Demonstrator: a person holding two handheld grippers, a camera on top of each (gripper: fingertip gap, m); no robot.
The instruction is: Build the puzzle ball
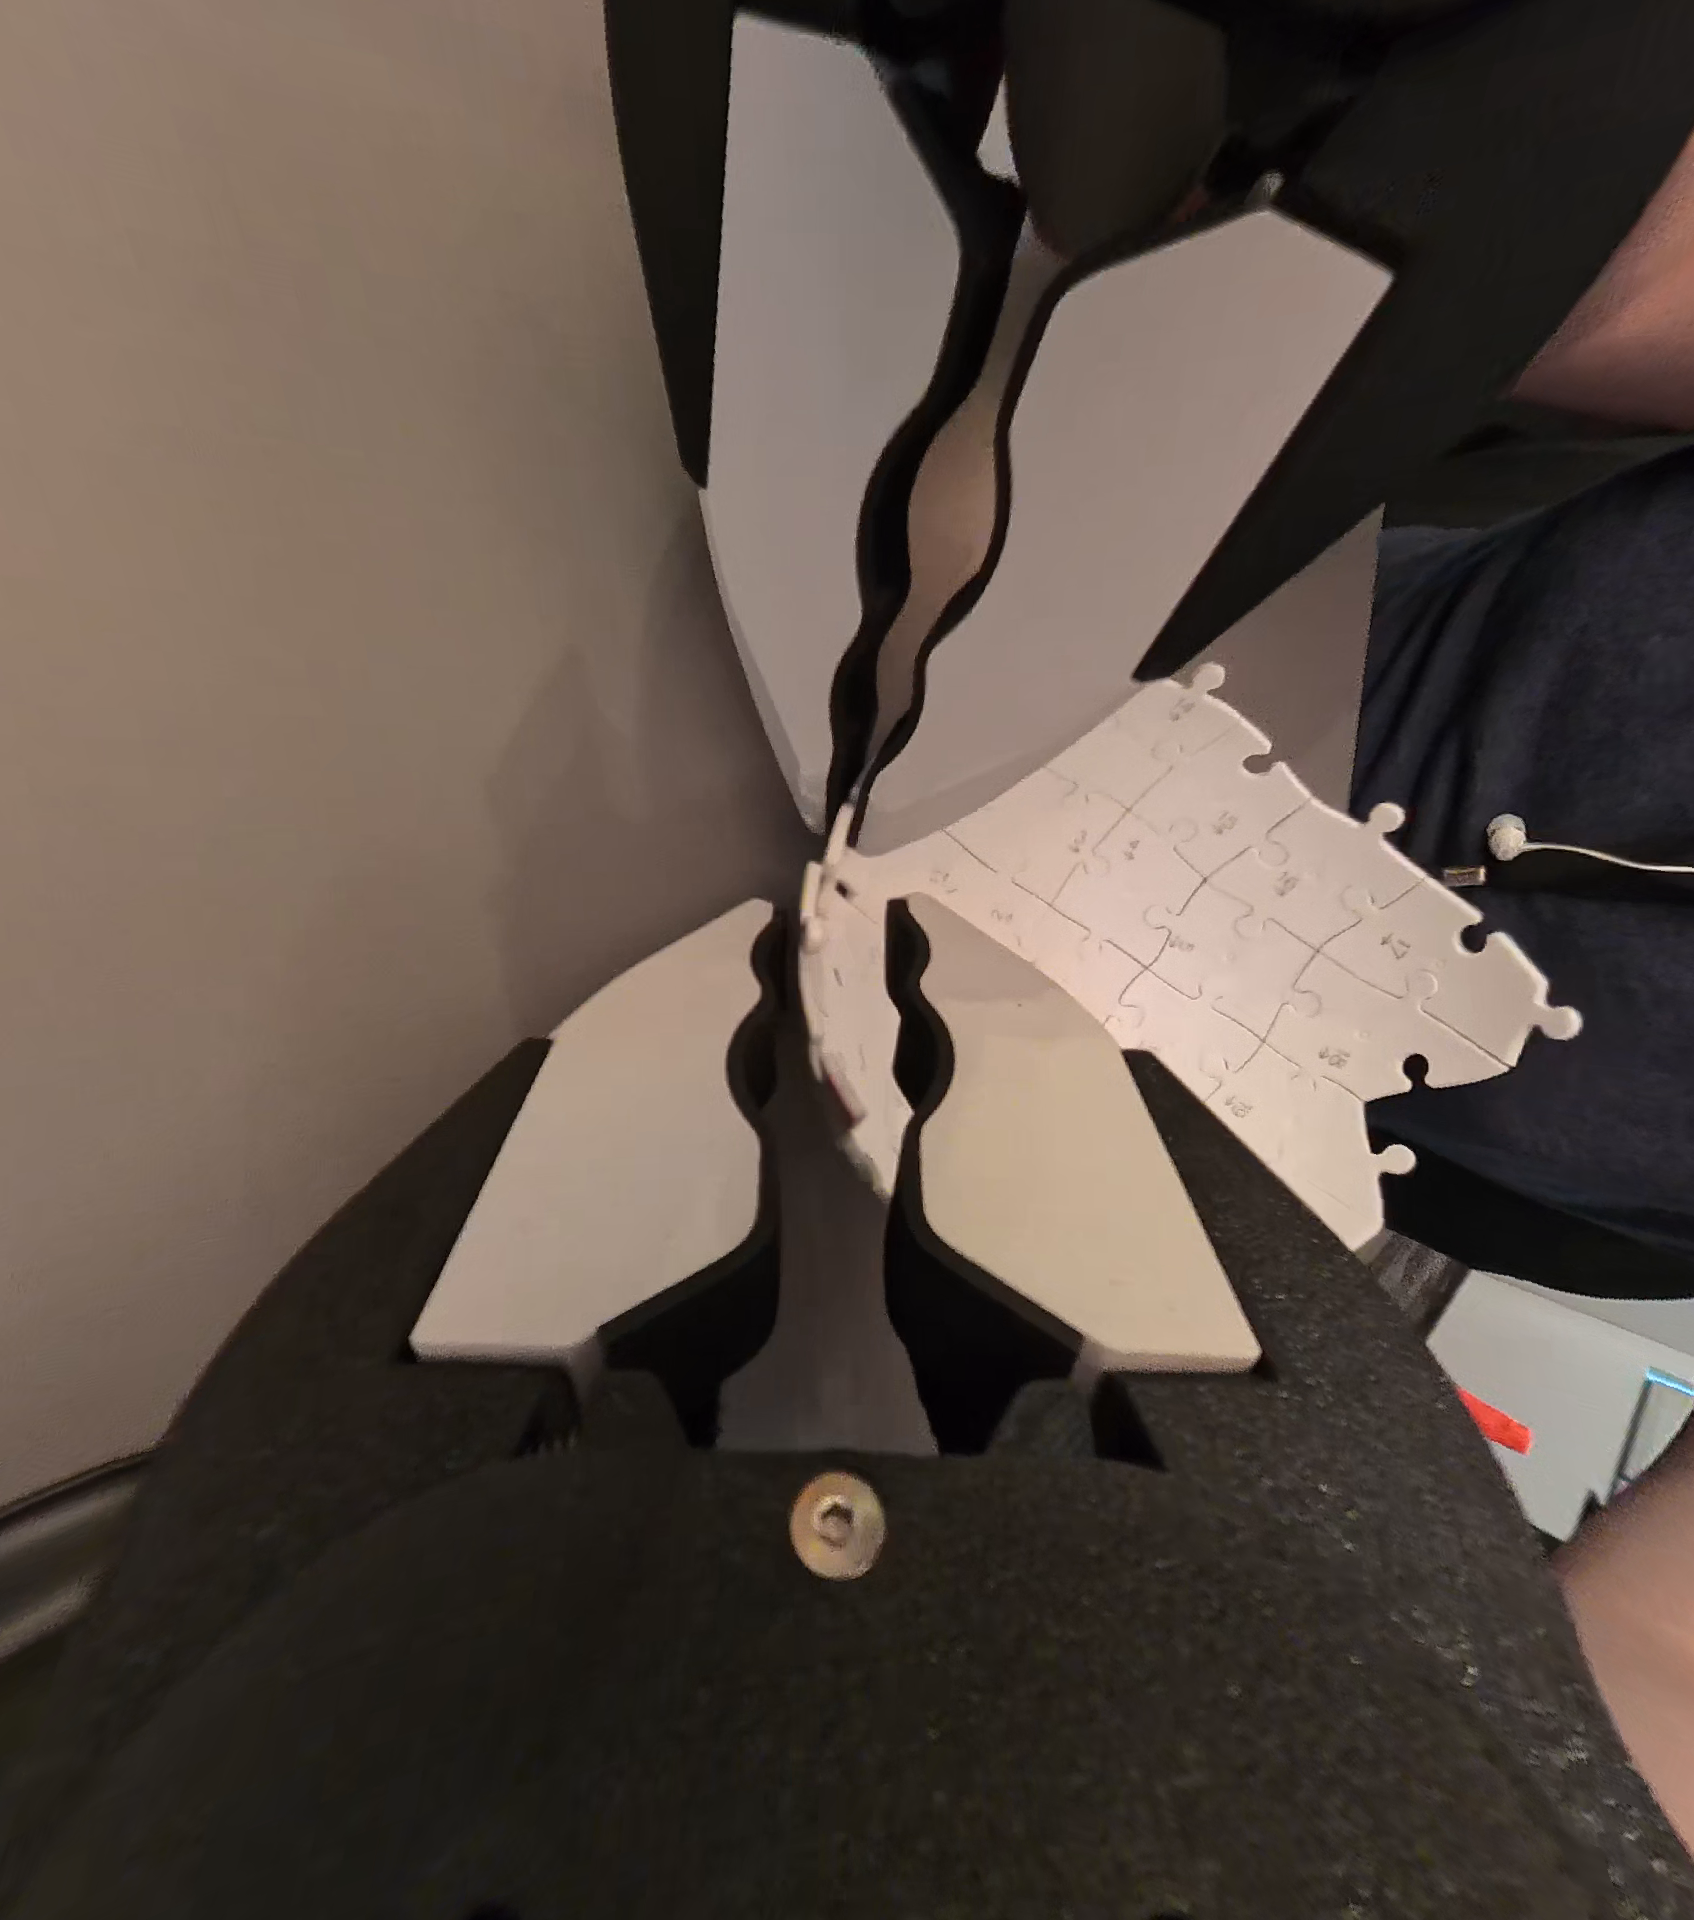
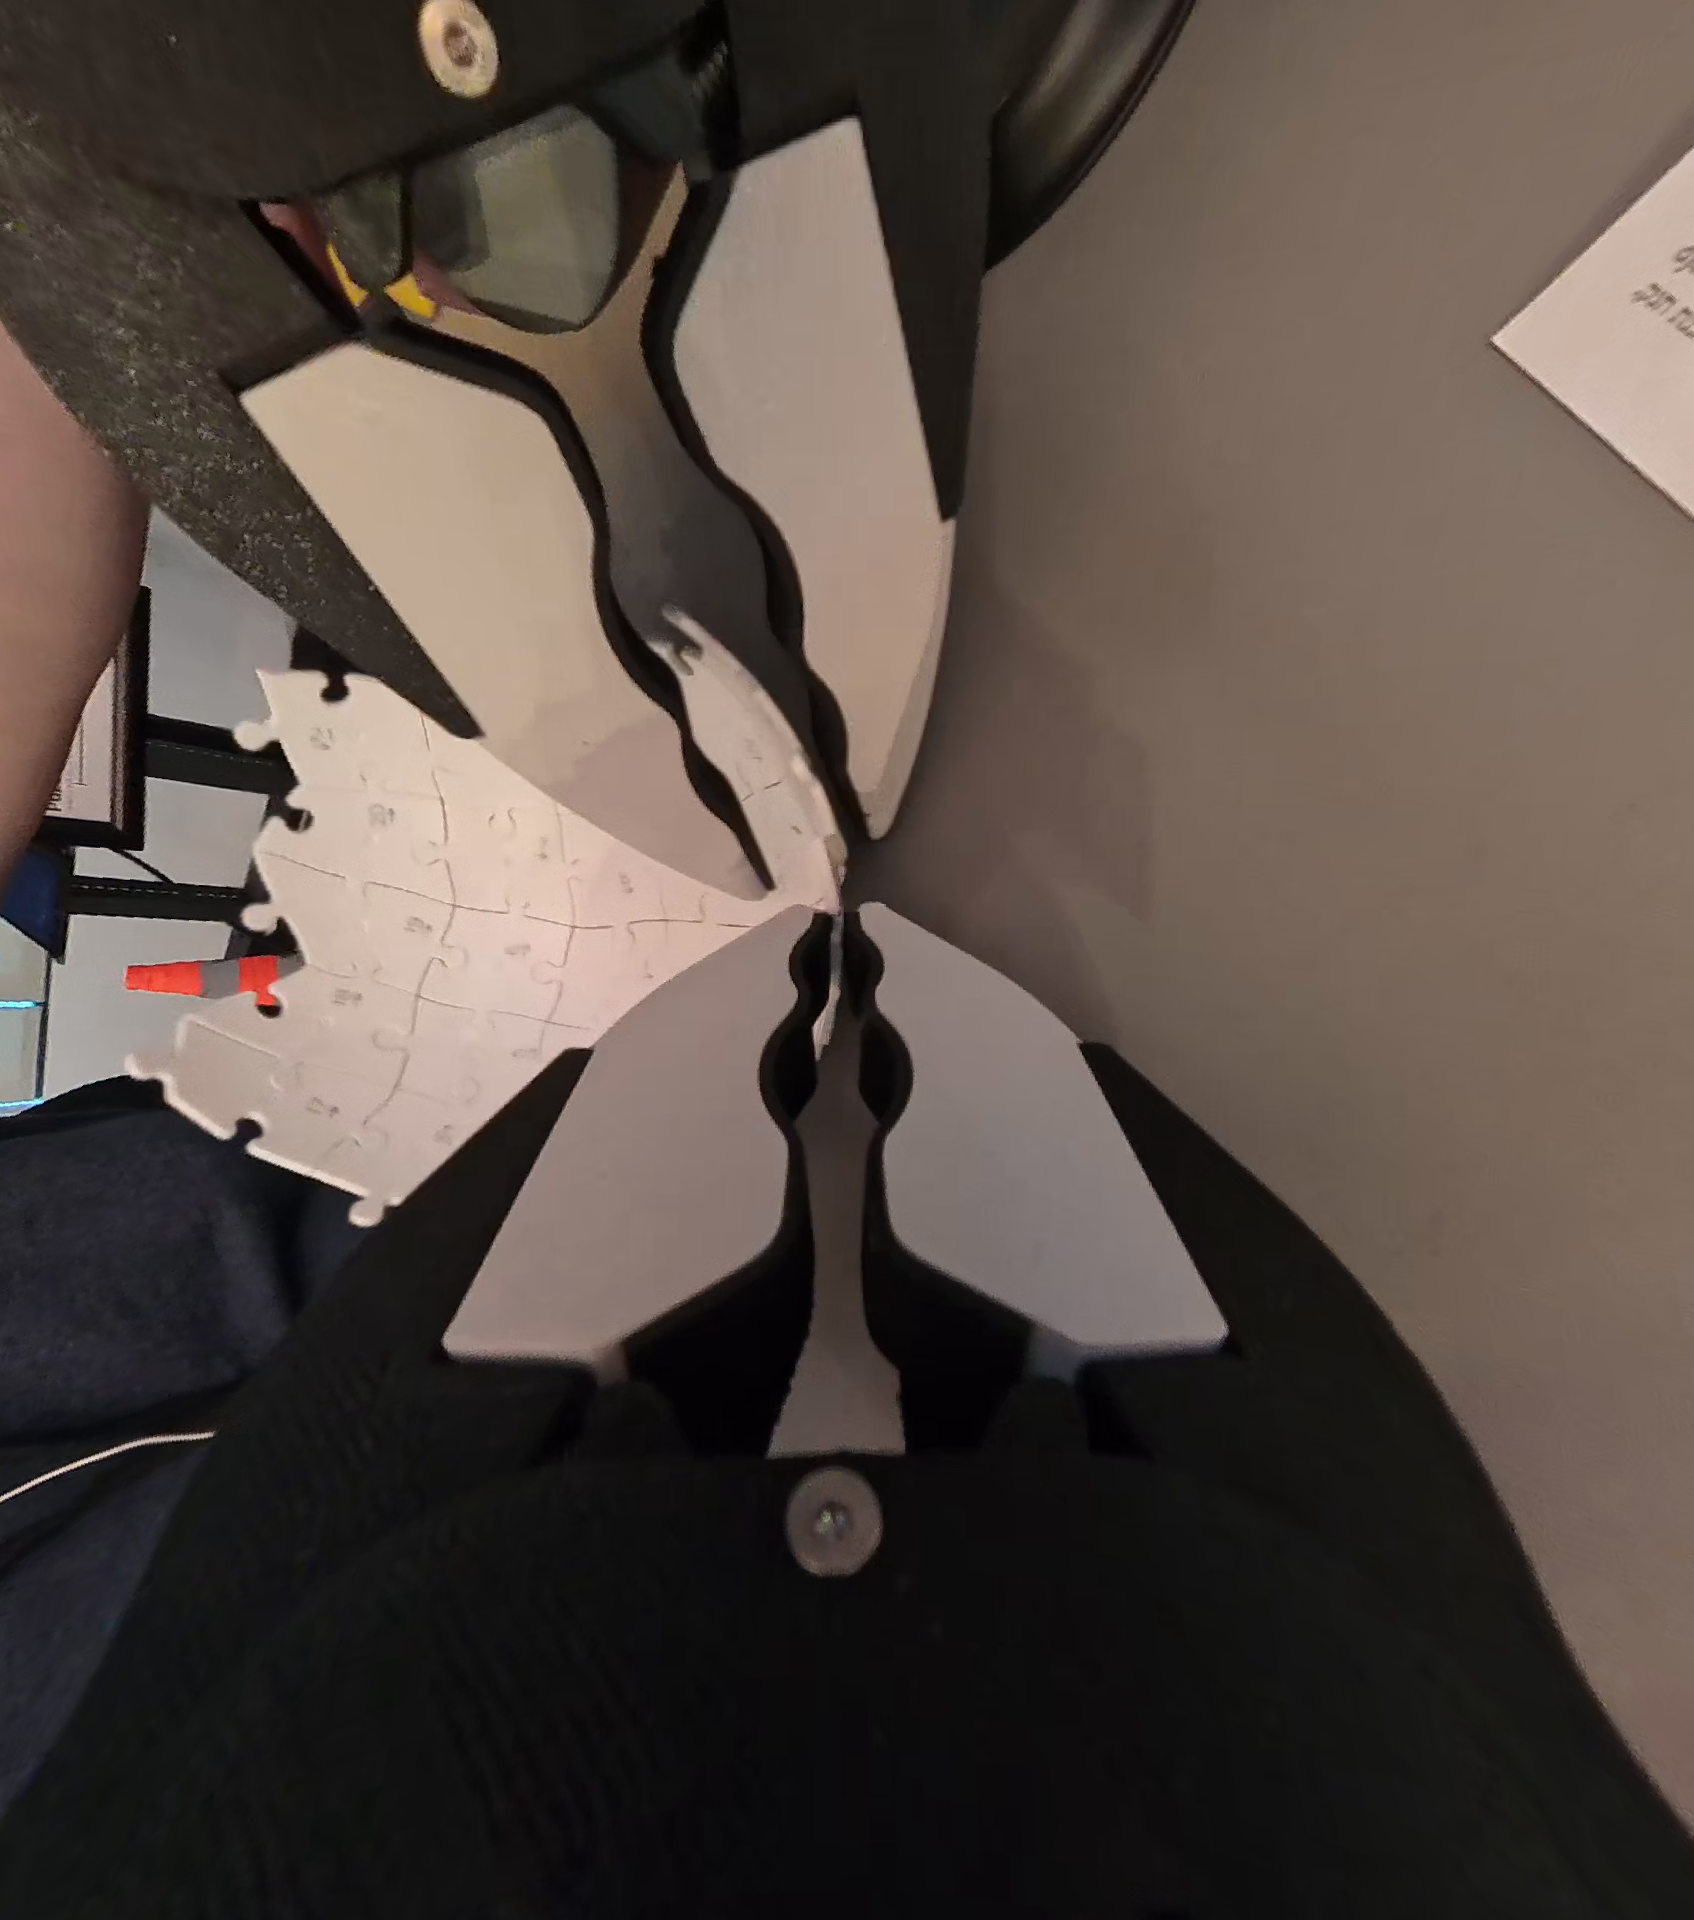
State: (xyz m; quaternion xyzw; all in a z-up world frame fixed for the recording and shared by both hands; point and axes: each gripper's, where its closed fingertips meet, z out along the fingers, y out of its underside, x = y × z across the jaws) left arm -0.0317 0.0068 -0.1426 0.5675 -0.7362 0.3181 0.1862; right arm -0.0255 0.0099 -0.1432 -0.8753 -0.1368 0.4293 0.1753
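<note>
The puzzle shell is hanging in mid-air between the two grippers, a curved white sheet of interlocked pieces with knobbed, open edges. In the left wrist view it is fanning out toward 3 o'clock from the gripper tips; in the right wrist view it is spreading toward 9 o'clock.

Judged from its thinness and seams, the shell is probably light and stiff within each piece but weak at the joints, so twisting could pop pieces apart. The smooth plastic may slip; holding is best done near the rim, across a seam, with modest pressure.

The left gripper is standing part-spread with the shell's edge between its jaws; whether it is clamping cannot be told. The right gripper is pressing nearly together, pinching a narrow white piece at the shell's rim.

Beyond, a grey wall is filling the background, with a paper sheet at 2 o'clock in the right wrist view.
</note>
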